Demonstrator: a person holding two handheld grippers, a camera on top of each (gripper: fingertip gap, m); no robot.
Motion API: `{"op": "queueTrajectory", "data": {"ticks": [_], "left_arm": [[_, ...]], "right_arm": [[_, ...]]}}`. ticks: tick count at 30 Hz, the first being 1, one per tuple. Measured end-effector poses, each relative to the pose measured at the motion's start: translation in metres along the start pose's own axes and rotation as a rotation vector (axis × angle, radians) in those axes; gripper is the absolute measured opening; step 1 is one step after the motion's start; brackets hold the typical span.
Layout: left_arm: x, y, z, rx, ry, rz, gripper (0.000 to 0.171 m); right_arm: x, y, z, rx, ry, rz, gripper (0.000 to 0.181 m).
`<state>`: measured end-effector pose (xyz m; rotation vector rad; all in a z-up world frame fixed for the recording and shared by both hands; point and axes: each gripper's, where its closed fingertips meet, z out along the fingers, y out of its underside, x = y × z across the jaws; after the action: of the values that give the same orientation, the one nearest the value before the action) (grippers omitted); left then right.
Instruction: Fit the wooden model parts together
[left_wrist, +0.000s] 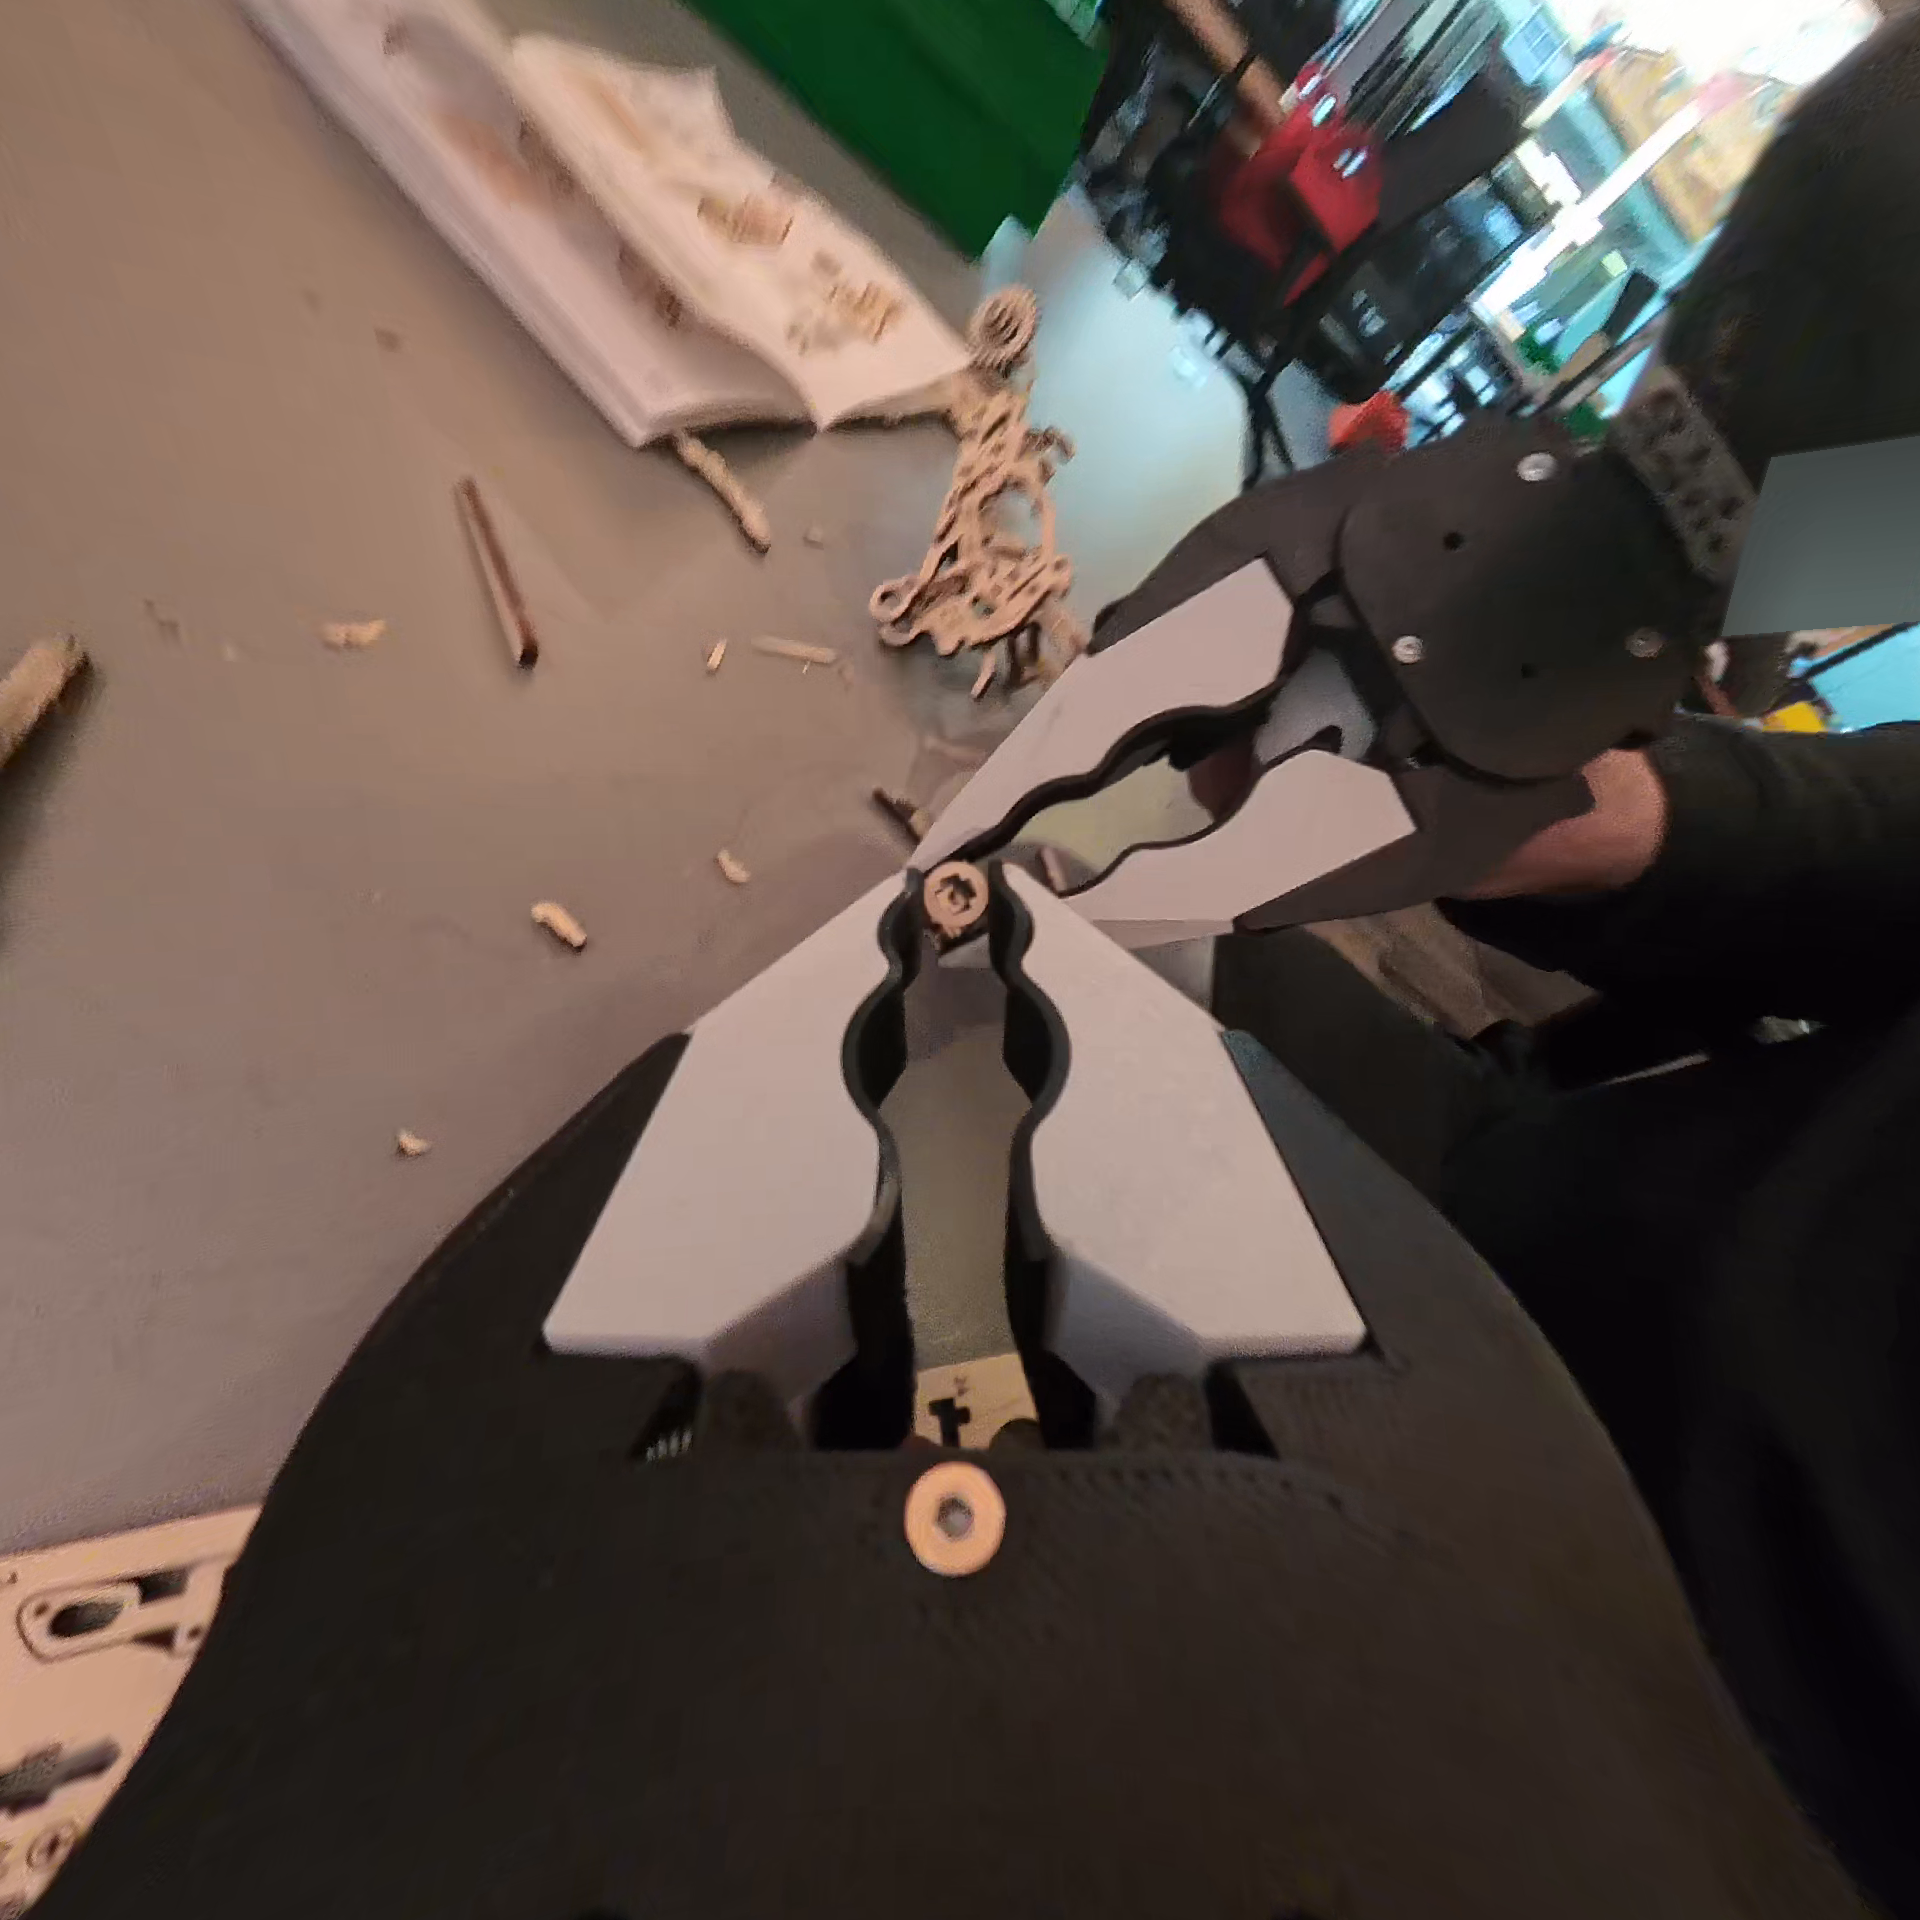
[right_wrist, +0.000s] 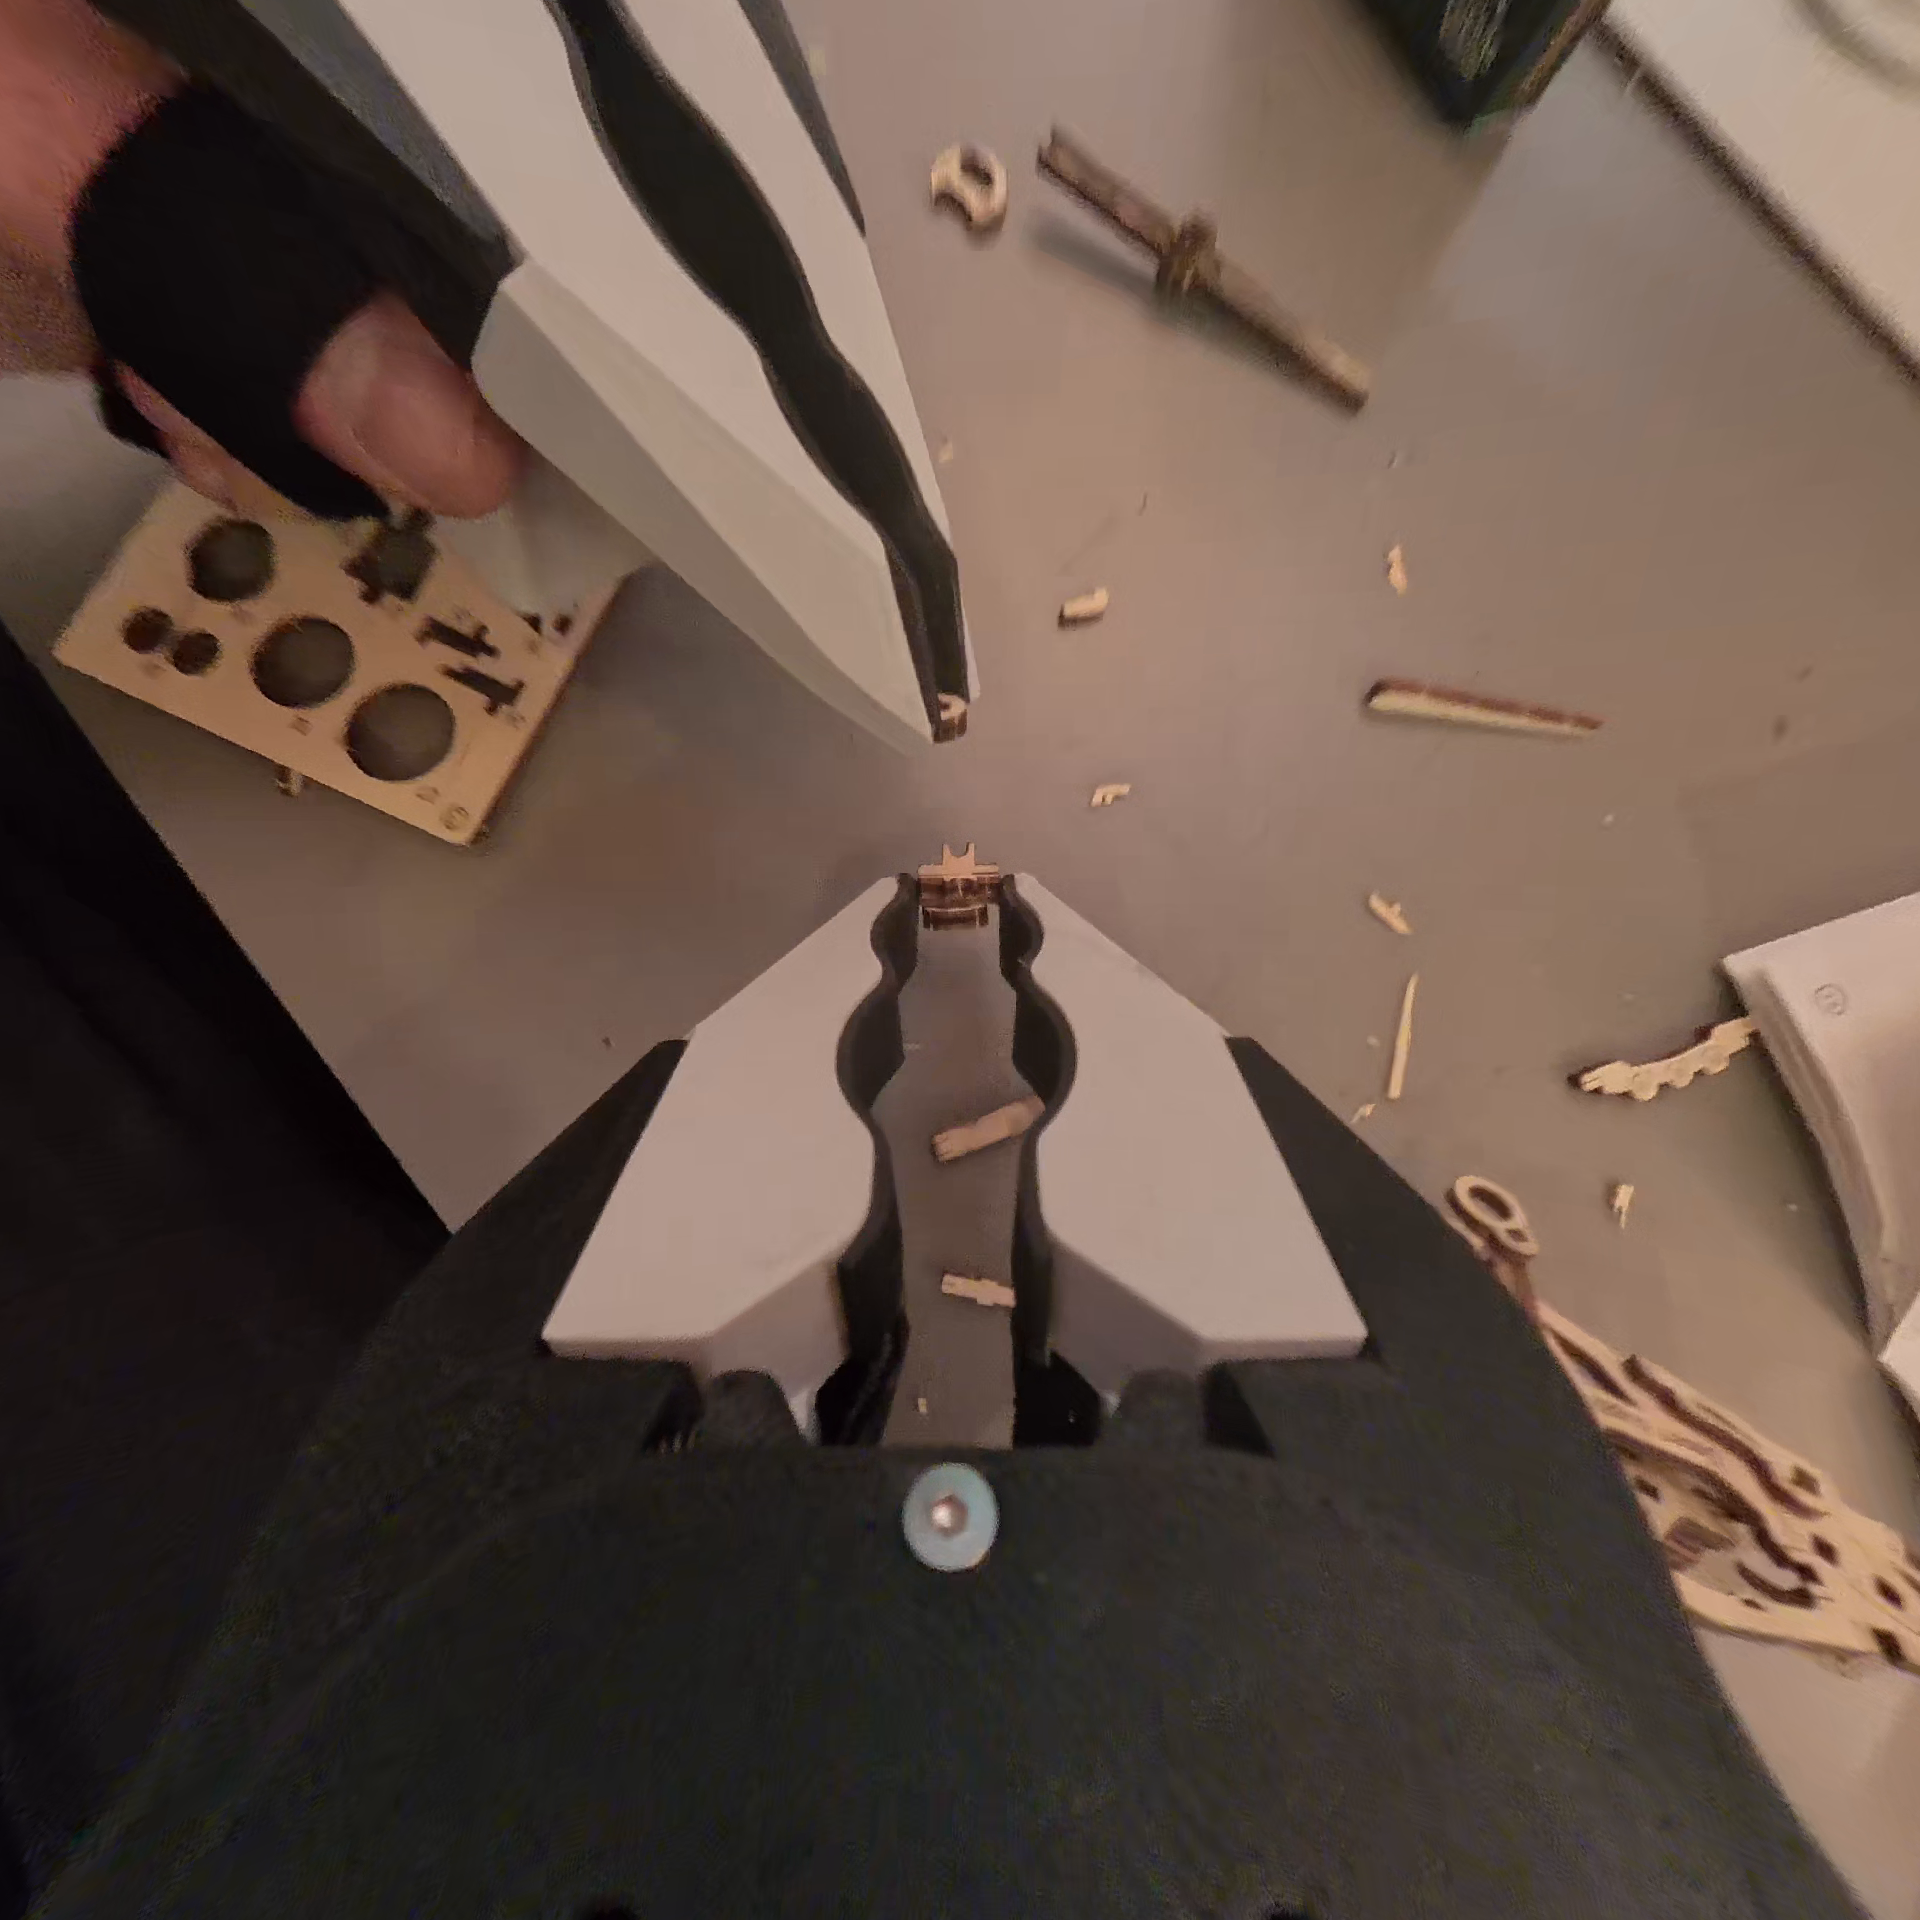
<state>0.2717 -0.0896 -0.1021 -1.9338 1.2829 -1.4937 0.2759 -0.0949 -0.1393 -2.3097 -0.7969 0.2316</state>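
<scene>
My left gripper (left_wrist: 956, 896) is shut on a small round wooden part (left_wrist: 954, 900) at its fingertips. My right gripper (right_wrist: 962, 891) is shut on a small stacked wooden part (right_wrist: 960, 885) with a forked tab pointing forward. In the left wrist view the right gripper (left_wrist: 928, 862) comes in from the right, with its tip right at the round part. In the right wrist view the left gripper (right_wrist: 943, 717) comes down from the upper left. A short gap shows there between the two held parts. Both are held above the grey table (right_wrist: 1195, 935).
An open instruction booklet (left_wrist: 665, 239) and a partly built wooden model (left_wrist: 987, 520) lie at the back. A punched wooden sheet (right_wrist: 322, 665), a rod with a cross piece (right_wrist: 1195, 260), loose sticks (right_wrist: 1475, 712) and offcuts litter the table. A cut sheet (right_wrist: 1714, 1507) lies at the right. Spacing between my two grippers at the tips: around 4 centimetres. The partly built wooden model (left_wrist: 987, 520) is about 15 centimetres from both grippers' fingertips. It is also in sight in the right wrist view (right_wrist: 1698, 1495).
</scene>
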Motion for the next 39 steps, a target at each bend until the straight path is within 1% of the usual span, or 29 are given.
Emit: {"op": "queueTrajectory", "data": {"ticks": [3, 6, 8, 11, 14, 17, 24, 33, 39], "left_arm": [[0.018, -0.021, -0.013, 0.117, 0.023, 0.151, 0.01], [0.031, -0.032, -0.025, 0.176, 0.035, 0.276, 0.01], [0.035, -0.037, -0.03, 0.198, 0.031, 0.323, 0.01], [0.046, -0.048, -0.038, 0.274, 0.056, 0.367, 0.01], [0.054, -0.05, -0.039, 0.279, 0.06, 0.421, 0.01], [0.058, -0.052, -0.036, 0.273, 0.07, 0.409, 0.01], [0.066, -0.063, -0.037, 0.35, 0.114, 0.307, 0.009], [0.064, -0.064, -0.037, 0.48, 0.1, 0.161, 0.01], [0.064, -0.065, -0.036, 0.508, 0.136, 0.079, 0.01]], "right_arm": [[0.0, -0.024, -0.021, 0.14, -0.013, -0.015, 0.012], [0.004, -0.046, -0.044, 0.282, -0.016, -0.021, 0.012], [0.004, -0.056, -0.055, 0.339, -0.004, -0.067, 0.012], [-0.004, -0.066, -0.064, 0.395, -0.017, -0.124, 0.012], [-0.009, -0.072, -0.071, 0.43, -0.006, -0.164, 0.012], [-0.009, -0.078, -0.078, 0.466, 0.013, -0.185, 0.012], [-0.006, -0.084, -0.088, 0.489, 0.113, -0.257, 0.012], [-0.002, -0.084, -0.088, 0.404, 0.273, -0.389, 0.012], [0.0, -0.083, -0.09, 0.36, 0.337, -0.452, 0.012]]}}
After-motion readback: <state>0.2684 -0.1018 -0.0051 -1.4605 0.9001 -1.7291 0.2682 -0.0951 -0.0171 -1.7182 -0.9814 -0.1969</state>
